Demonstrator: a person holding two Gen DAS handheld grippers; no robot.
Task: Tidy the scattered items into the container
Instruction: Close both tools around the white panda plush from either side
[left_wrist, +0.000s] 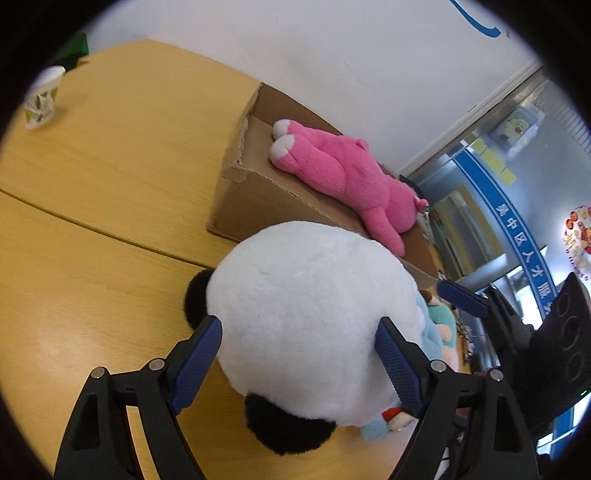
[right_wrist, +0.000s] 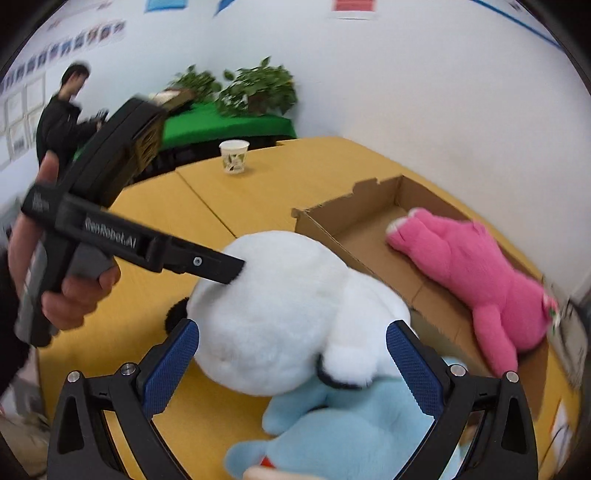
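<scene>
A panda plush (left_wrist: 306, 302) with a white head, black ears and a light-blue body (right_wrist: 351, 417) lies on the yellow table (left_wrist: 92, 192), just in front of an open cardboard box (left_wrist: 236, 199). A pink plush (left_wrist: 343, 173) lies inside that box. My left gripper (left_wrist: 299, 323) is open, its blue pads flanking the white head. One left finger (right_wrist: 210, 262) meets the top of the head (right_wrist: 273, 321) in the right wrist view. My right gripper (right_wrist: 293, 365) is open around the head and the blue body, and one of its pads (left_wrist: 461, 297) shows beyond the plush.
A paper cup (right_wrist: 234, 157) stands far back on the table. The box (right_wrist: 369, 240) has bare floor left of the pink plush (right_wrist: 480, 273). A hand (right_wrist: 74, 295) holds the left gripper. A person (right_wrist: 62, 110) stands in the background near plants (right_wrist: 258, 88) on a green surface.
</scene>
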